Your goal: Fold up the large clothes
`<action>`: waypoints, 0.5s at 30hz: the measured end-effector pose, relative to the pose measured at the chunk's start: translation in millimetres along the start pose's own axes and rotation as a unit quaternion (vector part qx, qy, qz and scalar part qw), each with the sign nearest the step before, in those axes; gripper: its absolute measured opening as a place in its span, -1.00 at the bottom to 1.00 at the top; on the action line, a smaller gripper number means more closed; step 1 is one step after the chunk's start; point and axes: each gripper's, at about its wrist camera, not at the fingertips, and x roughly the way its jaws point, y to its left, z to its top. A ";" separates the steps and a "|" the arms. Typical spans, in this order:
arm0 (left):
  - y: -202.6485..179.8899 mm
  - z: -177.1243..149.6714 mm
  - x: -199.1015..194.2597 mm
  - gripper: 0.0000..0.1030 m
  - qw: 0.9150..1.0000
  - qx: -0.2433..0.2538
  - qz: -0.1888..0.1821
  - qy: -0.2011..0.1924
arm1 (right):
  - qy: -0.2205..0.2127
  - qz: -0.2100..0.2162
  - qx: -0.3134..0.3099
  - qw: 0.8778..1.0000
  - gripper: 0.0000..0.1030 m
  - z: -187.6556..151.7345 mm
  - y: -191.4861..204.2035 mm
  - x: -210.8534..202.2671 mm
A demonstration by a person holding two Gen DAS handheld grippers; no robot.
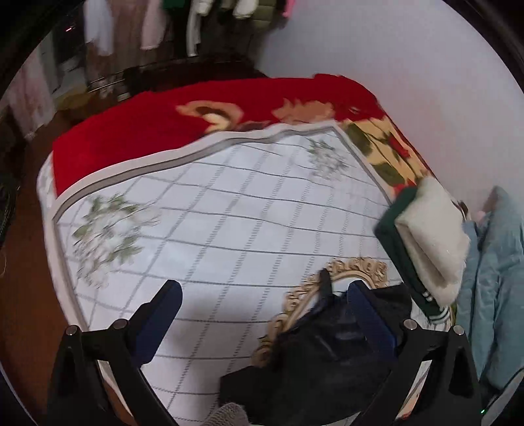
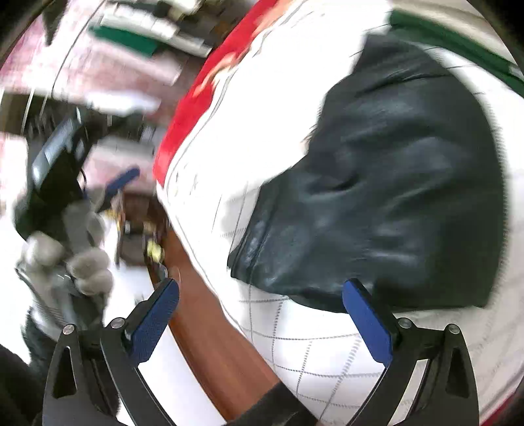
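A dark, near-black garment (image 2: 393, 183) lies bunched on a white checked bedspread (image 2: 294, 344); in the left wrist view it shows as a dark heap (image 1: 314, 357) at the near right of the bed. My left gripper (image 1: 265, 311) is open above the bedspread (image 1: 229, 213), its right finger over the heap. My right gripper (image 2: 262, 311) is open, its right finger at the garment's near edge, its left finger off the side of the bed. Neither holds anything. The left gripper also shows in a gloved hand (image 2: 65, 236) in the right wrist view, blurred.
A red floral blanket (image 1: 196, 121) covers the far end of the bed. A folded stack of white and green clothes (image 1: 425, 242) lies at the right, a pale blue garment (image 1: 491, 278) beyond it. A gold ornate print (image 1: 347, 272) shows under the heap. Hanging clothes (image 1: 147, 29) stand behind.
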 end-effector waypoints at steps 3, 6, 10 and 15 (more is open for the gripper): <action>-22.0 -4.0 17.9 1.00 0.999 0.030 0.004 0.012 | -0.060 -0.062 0.047 0.995 0.36 18.4 -38.0 -41.5; -45.0 -14.9 41.1 1.00 0.998 0.056 0.003 0.031 | -0.070 -0.126 0.095 0.985 -0.42 52.9 -89.4 -46.2; -67.8 -26.5 62.9 1.00 0.996 0.077 -0.005 0.054 | -0.009 -0.138 0.096 0.986 -0.62 100.5 -122.5 2.4; -88.4 -36.2 84.8 1.00 0.992 0.103 0.002 0.077 | 0.047 -0.142 0.085 0.985 -0.62 111.3 -126.4 53.8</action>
